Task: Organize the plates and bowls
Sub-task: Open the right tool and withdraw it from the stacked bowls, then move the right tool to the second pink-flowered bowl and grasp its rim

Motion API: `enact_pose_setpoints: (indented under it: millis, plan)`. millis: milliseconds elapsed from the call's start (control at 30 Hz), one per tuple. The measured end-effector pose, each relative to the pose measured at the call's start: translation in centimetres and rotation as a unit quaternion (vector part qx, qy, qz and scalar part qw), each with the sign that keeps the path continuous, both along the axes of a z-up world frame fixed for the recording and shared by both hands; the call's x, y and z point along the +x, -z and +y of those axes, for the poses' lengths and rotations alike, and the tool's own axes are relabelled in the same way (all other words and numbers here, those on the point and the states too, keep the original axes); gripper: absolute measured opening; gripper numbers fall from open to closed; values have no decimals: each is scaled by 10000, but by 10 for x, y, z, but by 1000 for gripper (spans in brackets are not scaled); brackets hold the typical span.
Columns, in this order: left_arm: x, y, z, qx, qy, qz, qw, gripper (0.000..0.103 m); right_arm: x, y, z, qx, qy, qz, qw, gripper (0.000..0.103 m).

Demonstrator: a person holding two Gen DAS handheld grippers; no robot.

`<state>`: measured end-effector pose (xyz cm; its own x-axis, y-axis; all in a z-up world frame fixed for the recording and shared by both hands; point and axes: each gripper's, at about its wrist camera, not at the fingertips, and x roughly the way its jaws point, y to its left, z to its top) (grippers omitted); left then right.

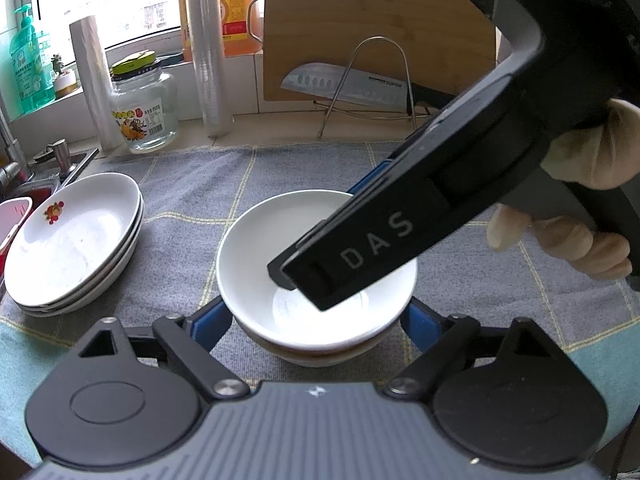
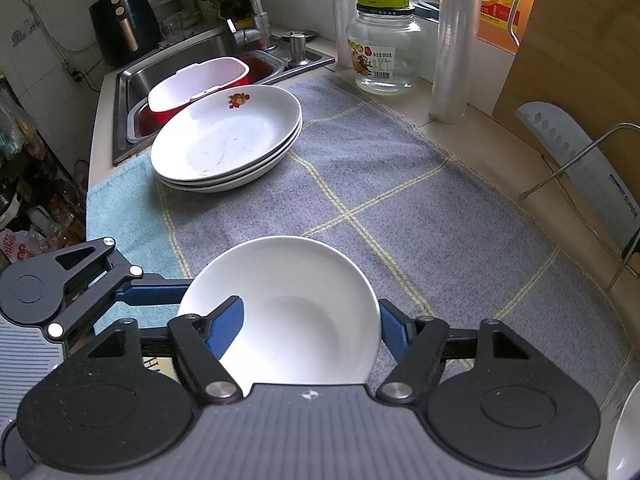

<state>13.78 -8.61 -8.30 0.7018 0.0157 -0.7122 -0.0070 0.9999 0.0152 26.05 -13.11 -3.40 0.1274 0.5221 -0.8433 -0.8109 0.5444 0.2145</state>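
Observation:
A stack of white bowls sits on the grey checked towel; it also shows in the right wrist view. My left gripper is open, its blue fingers on either side of the lower bowls. My right gripper is open across the top bowl's rim, one blue finger inside the bowl and the other outside. Its black body reaches over the bowl in the left wrist view. A stack of white plates with a fruit print lies to the left, also in the right wrist view.
A sink with a red-and-white tub and a tap lies beyond the plates. A glass jar, film rolls, an oil bottle, a cutting board and a cleaver on a wire rack line the back. Another white dish's edge shows at right.

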Motion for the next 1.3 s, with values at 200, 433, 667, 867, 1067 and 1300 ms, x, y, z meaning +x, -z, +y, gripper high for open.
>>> enact_pose_setpoints:
  millis: [200, 433, 667, 867, 1067, 1300]
  plan:
    - [-2, 1, -1, 131, 12, -52, 9999, 94, -3, -4, -3, 25, 14, -80, 10000, 98]
    - [-12, -3, 5, 121, 102, -110, 9998, 95, -6, -13, -15, 177, 170, -183, 9995, 102]
    - [-21, -18, 8, 172, 170, -313, 9992, 98, -12, -26, -45, 444, 755, -481, 9950, 103]
    - [-15, -30, -3, 235, 391, -496, 9977, 98, -12, -29, -87, 473, 1484, -691, 9854, 103]
    - [2, -35, -33, 110, 892, -649, 9938, 99, -13, -25, -137, 264, 2102, -896, 9732, 103]
    - [24, -30, -79, -61, 1605, -684, 9846, 99, -7, -21, -205, 99, 2795, -944, 9554, 103]
